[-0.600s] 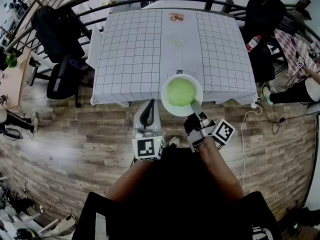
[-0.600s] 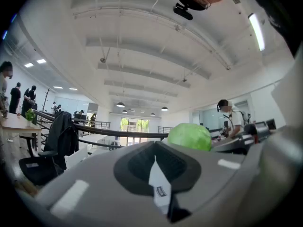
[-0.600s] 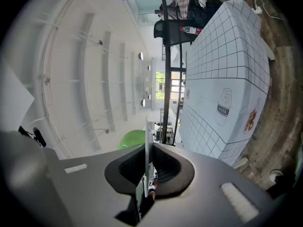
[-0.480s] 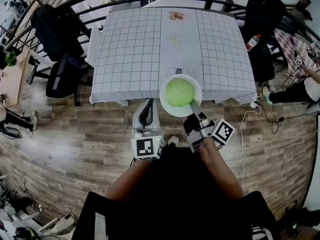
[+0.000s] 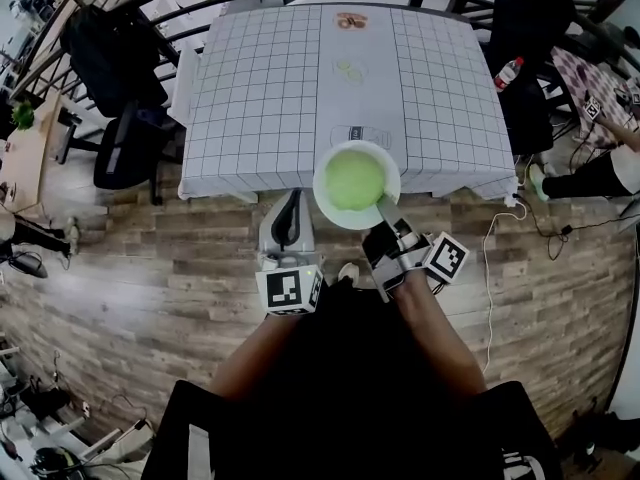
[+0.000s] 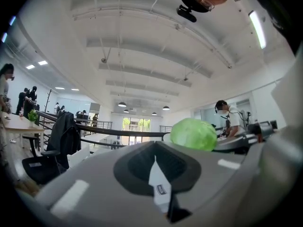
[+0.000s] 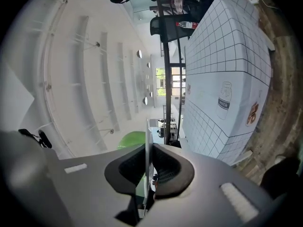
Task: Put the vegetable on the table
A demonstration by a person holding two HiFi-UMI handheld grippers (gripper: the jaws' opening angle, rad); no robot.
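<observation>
A round green cabbage (image 5: 354, 180) sits on a white plate (image 5: 323, 201), held in the air just over the near edge of the checked table (image 5: 260, 88). My right gripper (image 5: 383, 208) is shut on the plate's near rim. In the right gripper view the thin plate edge (image 7: 147, 141) runs between the closed pads, with the cabbage (image 7: 129, 140) behind it. My left gripper (image 5: 292, 202) is to the left of the plate, shut and empty. The left gripper view shows its jaws (image 6: 155, 168) closed, with the cabbage (image 6: 193, 134) to the right.
The tablecloth carries small printed pictures (image 5: 350, 20). A chair draped with a black jacket (image 5: 110, 58) stands left of the table. A bottle (image 5: 505, 73) and another dark chair are at the right. A black railing runs behind the table. Wooden floor lies below.
The plate with the cabbage and both grippers sit slightly further left and up in the head view. The grip on the plate is the same.
</observation>
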